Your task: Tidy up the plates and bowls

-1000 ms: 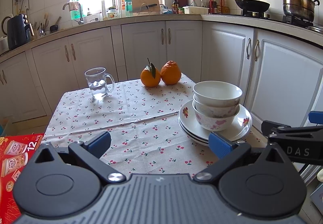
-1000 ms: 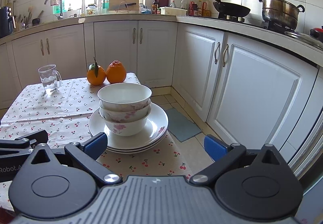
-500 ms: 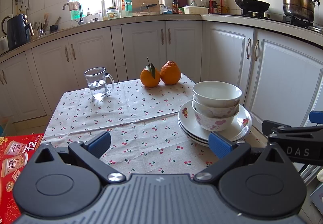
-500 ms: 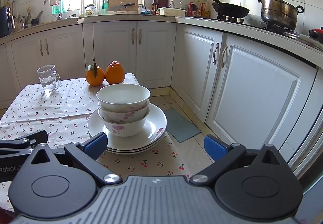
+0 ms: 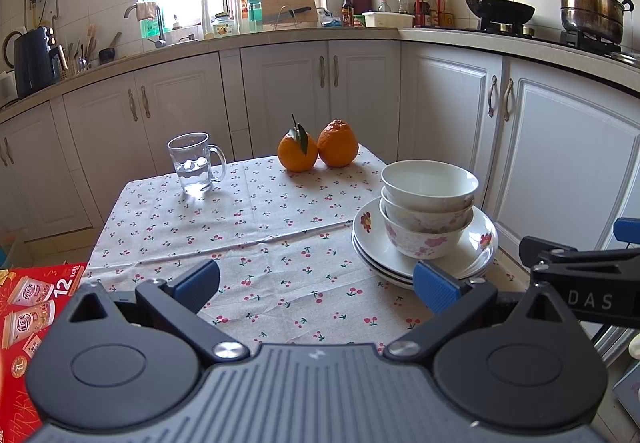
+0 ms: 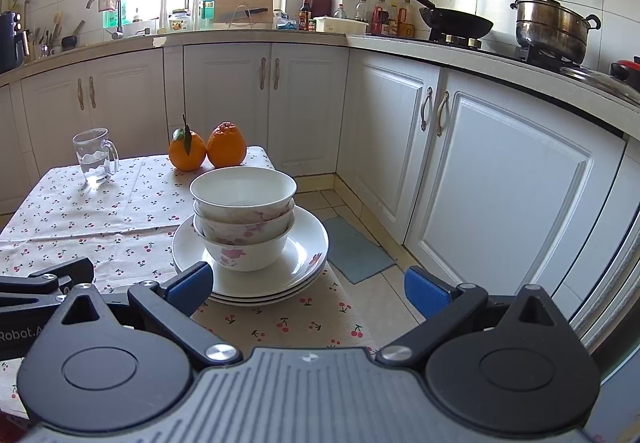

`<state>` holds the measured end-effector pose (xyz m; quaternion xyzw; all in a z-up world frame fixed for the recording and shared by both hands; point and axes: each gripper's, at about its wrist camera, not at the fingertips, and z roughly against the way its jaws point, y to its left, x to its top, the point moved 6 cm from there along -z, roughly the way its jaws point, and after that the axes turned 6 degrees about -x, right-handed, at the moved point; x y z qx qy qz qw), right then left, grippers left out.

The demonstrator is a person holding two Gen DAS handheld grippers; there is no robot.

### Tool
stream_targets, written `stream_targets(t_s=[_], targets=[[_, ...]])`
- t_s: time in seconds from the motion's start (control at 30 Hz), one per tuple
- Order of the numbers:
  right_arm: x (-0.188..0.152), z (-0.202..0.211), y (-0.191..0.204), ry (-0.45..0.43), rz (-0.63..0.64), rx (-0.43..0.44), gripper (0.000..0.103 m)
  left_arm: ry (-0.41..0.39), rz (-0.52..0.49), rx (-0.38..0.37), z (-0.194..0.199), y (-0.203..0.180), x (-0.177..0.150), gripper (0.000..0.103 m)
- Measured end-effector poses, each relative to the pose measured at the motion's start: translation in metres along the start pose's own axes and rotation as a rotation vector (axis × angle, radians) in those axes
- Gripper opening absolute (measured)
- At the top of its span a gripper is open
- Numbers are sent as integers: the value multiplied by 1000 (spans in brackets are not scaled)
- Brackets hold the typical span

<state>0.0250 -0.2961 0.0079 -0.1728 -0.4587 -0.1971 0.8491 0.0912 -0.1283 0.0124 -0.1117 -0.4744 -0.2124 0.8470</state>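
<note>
Three bowls (image 5: 429, 209) sit nested one inside another on a stack of white plates (image 5: 478, 249) with flower prints, near the right edge of a table covered by a cherry-patterned cloth (image 5: 256, 227). From the right wrist camera the same bowls (image 6: 243, 219) and plates (image 6: 308, 249) appear close ahead and slightly left. The left gripper (image 5: 316, 281) hovers low over the near part of the cloth, its blue-tipped fingers spread wide apart and holding nothing; the right-hand fingertip lies just in front of the plates' near rim. The right gripper (image 6: 306, 289) is also wide open and empty, its left fingertip in front of the plates' near rim and its right fingertip out over the tiled floor past the table edge. Farther back on the cloth stand a glass mug (image 5: 195, 163) with some water and two oranges (image 5: 318, 149) touching side by side. White kitchen cabinets (image 5: 360, 91) wrap around behind, with a wok (image 6: 454, 21) and a steel pot (image 6: 554, 27) on the stove to the right.
</note>
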Motion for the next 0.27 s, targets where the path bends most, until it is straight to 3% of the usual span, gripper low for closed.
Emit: stream_targets(t_s=[0.27], targets=[[-1, 1, 2, 0, 1, -4, 103, 3, 3, -1, 0, -1, -1, 102]])
